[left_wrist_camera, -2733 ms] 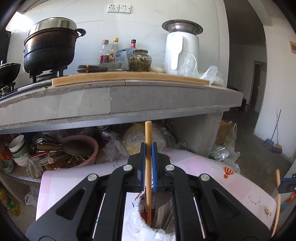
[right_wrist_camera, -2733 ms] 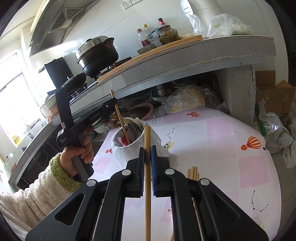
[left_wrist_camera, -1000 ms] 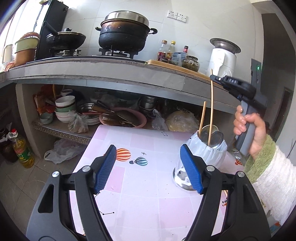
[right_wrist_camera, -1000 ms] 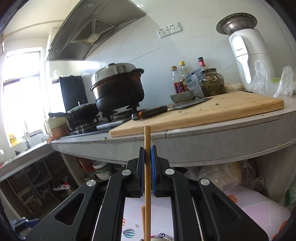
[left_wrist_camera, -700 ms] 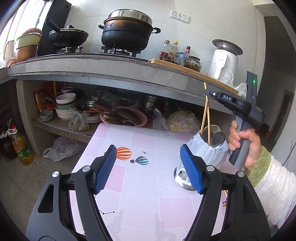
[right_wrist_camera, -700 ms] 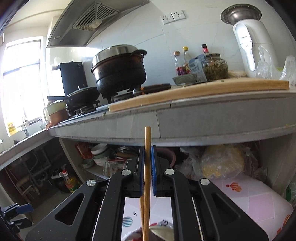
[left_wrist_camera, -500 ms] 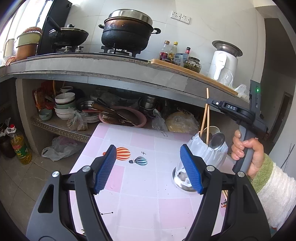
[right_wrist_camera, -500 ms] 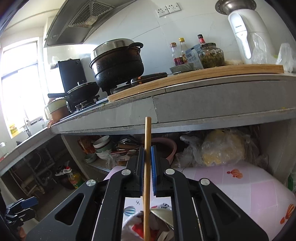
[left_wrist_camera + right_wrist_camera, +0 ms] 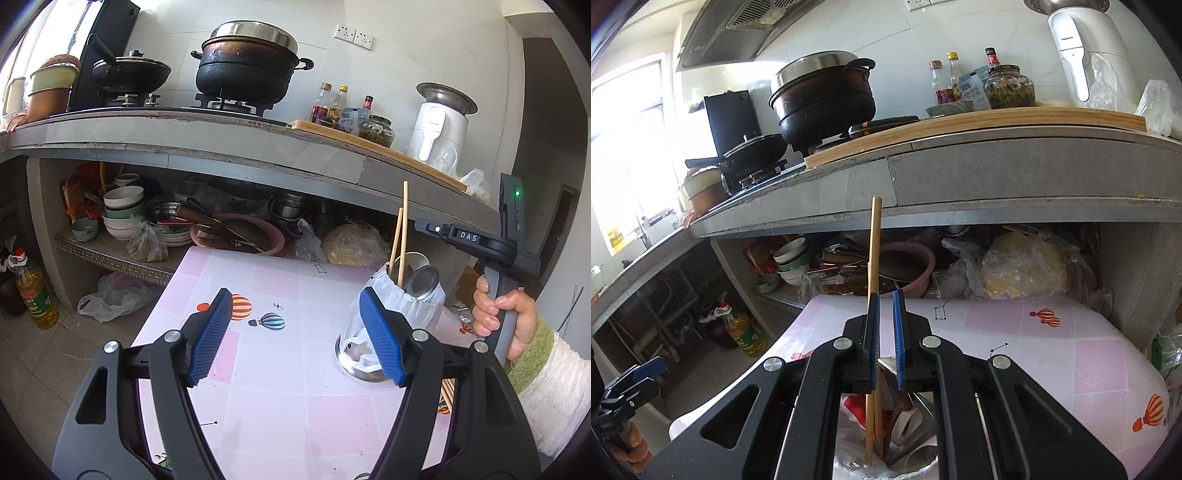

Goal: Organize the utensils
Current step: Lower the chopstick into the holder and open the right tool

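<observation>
The fingers (image 9: pixel 873 332) of the right gripper (image 9: pixel 884 314) are drawn narrow, almost together, and a chopstick (image 9: pixel 876 240) is held upright between them. It is pressed against the inner face of the finger seen on the left, and a thin strip of light is left beside it. Its upper end is seen well above the fingertips. Its lower end is sunk into the utensil holder (image 9: pixel 406 306), a metal cup lined with a white plastic bag. A second chopstick (image 9: pixel 867 432) is leaned just beside it in the same cup, among spoons and ladles. In the left wrist view the right gripper is seen gripped by a hand (image 9: pixel 506 317) in a green-cuffed fleece sleeve, to the right of the holder.

The blue fingers (image 9: pixel 208 332) of the left gripper (image 9: pixel 295 334) are spread wide, and nothing is held between them. Only the pink patterned top of the bench (image 9: pixel 277 369) is seen through the gap, with the holder just behind the finger on the right. The holder is stood near the right edge of the bench. A few loose chopsticks (image 9: pixel 447 391) are laid on the bench near it.

Beyond the bench, a stone slab (image 9: pixel 221 144) is set along the wall. A blackened pot (image 9: pixel 247 62) is stood on a burner there, and a wooden chopping board (image 9: pixel 960 129) is laid further along. Under the slab, stacked bowls (image 9: pixel 122 206) are kept on a shelf.
</observation>
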A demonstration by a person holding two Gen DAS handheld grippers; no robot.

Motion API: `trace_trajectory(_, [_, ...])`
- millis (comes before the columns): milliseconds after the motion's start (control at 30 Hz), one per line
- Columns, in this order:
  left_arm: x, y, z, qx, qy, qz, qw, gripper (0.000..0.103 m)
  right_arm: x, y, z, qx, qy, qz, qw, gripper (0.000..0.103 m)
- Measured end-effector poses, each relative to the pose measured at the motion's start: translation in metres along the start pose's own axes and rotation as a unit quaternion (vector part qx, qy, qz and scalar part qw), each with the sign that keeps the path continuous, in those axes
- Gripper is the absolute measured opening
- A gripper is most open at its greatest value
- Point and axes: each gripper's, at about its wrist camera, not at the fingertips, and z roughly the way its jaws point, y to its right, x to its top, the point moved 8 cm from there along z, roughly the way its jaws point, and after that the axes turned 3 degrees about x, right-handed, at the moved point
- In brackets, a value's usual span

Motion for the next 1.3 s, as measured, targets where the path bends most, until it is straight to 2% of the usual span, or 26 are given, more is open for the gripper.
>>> trace_trajectory(33, [0.000,0.000,0.000,0.000,0.000,0.000,1.0000,0.068,0.005,0.000,-0.002,0.005,0.003,0.003,1.000,0.009])
trace_trajectory(67, [0.000,0.000,-0.001,0.000,0.001,-0.001,1.0000,0.068,0.010,-0.001,-0.003,0.008,0.006,0.006,1.000,0.015])
trace_trajectory(100, [0.000,0.000,-0.001,0.000,0.001,-0.002,1.0000,0.068,0.018,-0.001,-0.004,0.009,0.009,0.011,1.000,0.029])
trace_trajectory(167, [0.000,0.000,-0.001,-0.001,0.001,-0.004,1.0000,0.068,0.032,-0.003,-0.003,0.019,0.017,0.014,1.000,0.038])
trace_trajectory(267, [-0.001,0.000,-0.001,-0.001,0.000,-0.006,1.0000,0.068,0.049,-0.006,0.011,0.020,0.004,0.010,1.000,0.040])
trace_trajectory(433, [-0.001,-0.002,-0.002,0.002,0.001,-0.005,1.0000,0.068,0.060,0.007,0.046,0.004,-0.036,0.045,0.998,0.040])
trace_trajectory(467, [-0.001,-0.003,-0.002,0.002,0.001,-0.005,1.0000,0.068,0.059,0.009,0.050,0.003,-0.041,0.051,0.998,0.038])
trace_trajectory(500, [-0.001,-0.003,-0.002,0.003,0.000,-0.006,1.0000,0.068,0.059,0.012,0.055,0.003,-0.046,0.058,0.997,0.030])
trace_trajectory(533, [-0.001,-0.005,-0.002,0.004,0.000,-0.008,1.0000,0.068,0.058,0.013,0.058,0.003,-0.051,0.062,0.997,0.027])
trace_trajectory(600, [-0.001,-0.006,-0.001,0.005,-0.001,-0.010,0.9999,0.068,0.058,0.014,0.061,0.010,-0.054,0.066,0.996,0.006])
trace_trajectory(800, [-0.001,-0.009,0.001,0.003,-0.003,-0.015,0.9999,0.068,0.060,0.004,0.028,0.021,-0.011,0.060,0.998,0.006])
trace_trajectory(1033, [-0.003,-0.007,0.003,-0.002,-0.005,-0.016,0.9998,0.068,0.042,0.012,-0.007,0.014,0.033,0.069,0.997,0.006])
trace_trajectory(1300, [-0.001,-0.003,0.000,-0.001,0.000,-0.009,1.0000,0.068,0.064,0.012,-0.021,0.023,0.078,0.078,0.994,0.006])
